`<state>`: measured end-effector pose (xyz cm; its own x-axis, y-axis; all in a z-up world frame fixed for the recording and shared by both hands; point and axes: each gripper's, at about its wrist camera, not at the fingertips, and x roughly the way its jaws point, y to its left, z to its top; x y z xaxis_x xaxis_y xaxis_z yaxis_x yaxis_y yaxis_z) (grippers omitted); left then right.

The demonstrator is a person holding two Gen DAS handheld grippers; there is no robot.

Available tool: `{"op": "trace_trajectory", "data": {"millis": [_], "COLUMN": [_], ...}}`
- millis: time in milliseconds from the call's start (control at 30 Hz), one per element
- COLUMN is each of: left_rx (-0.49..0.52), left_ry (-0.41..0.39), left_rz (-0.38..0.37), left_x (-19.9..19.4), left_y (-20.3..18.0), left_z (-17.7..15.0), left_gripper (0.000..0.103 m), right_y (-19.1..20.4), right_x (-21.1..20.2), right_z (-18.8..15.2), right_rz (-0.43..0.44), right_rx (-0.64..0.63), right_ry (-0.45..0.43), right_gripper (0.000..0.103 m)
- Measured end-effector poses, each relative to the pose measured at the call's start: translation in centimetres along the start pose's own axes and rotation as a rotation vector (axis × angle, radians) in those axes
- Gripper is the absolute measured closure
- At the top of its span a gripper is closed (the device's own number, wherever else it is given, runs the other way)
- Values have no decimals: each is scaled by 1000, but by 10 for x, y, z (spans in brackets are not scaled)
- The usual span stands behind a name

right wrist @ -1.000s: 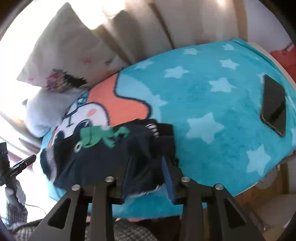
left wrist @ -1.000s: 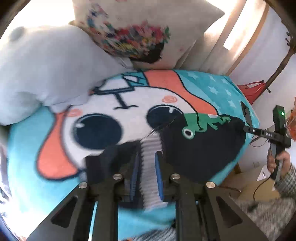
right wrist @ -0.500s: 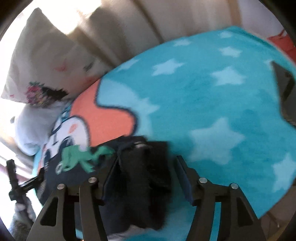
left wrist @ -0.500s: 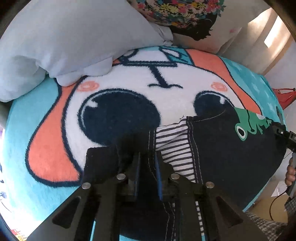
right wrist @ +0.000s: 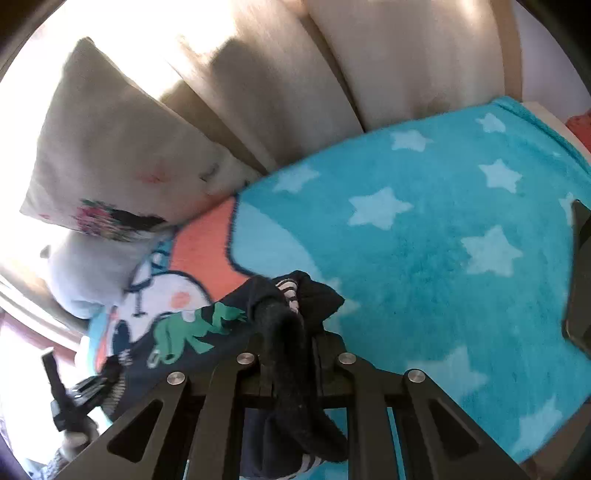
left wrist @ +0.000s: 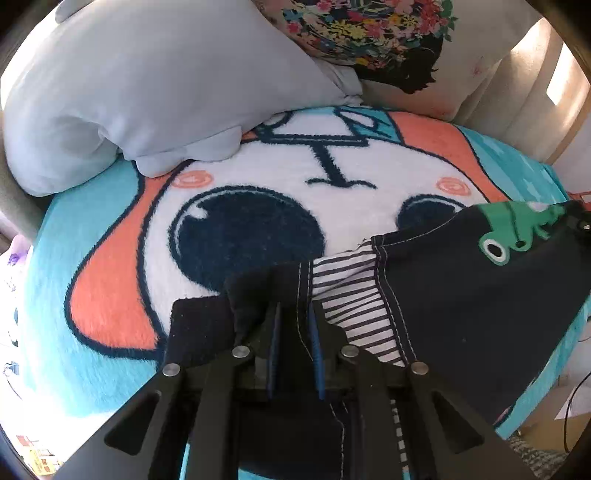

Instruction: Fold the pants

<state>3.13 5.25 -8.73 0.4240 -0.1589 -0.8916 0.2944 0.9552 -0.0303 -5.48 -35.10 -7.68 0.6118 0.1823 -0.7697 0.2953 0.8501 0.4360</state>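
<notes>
Small dark navy pants (left wrist: 469, 295) with a green frog print (left wrist: 517, 229) and a striped lining lie stretched over the cartoon blanket. My left gripper (left wrist: 295, 321) is shut on one end of the pants near the stitched hem. My right gripper (right wrist: 290, 332) is shut on the other end, where the navy cloth (right wrist: 207, 350) bunches between the fingers. The right gripper also shows at the right edge of the left wrist view (left wrist: 578, 221). The left gripper shows at the lower left of the right wrist view (right wrist: 74, 387).
The teal star blanket (right wrist: 424, 258) with a big cartoon face (left wrist: 240, 236) covers the bed. A pale blue pillow (left wrist: 147, 85) and a floral pillow (left wrist: 388, 33) lie at the back. A dark phone (right wrist: 580, 277) lies at the right. A beige headboard (right wrist: 295, 74) stands behind.
Both grippers have moved the pants towards the pillows and lowered them. The right gripper opened half a second ago and is shut on the bunched cloth again.
</notes>
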Motion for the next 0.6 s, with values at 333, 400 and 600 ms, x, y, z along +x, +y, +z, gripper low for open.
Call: {"op": "trace_trajectory", "data": {"millis": [333, 400, 600], "left_rx": [-21, 6, 47], "left_ry": [-64, -86, 42], "left_rz": [-73, -99, -149], "left_x": [-83, -91, -30], "left_y": [21, 16, -9], "left_z": [4, 10, 13], "left_gripper": [75, 65, 63], "right_y": [-33, -35, -4], "right_x": [-24, -51, -28], "right_z": [8, 8, -11], "right_rz": [-94, -116, 125], "right_rx": [88, 124, 121], "right_ry": [-79, -162, -44], "right_gripper": [55, 55, 74]}}
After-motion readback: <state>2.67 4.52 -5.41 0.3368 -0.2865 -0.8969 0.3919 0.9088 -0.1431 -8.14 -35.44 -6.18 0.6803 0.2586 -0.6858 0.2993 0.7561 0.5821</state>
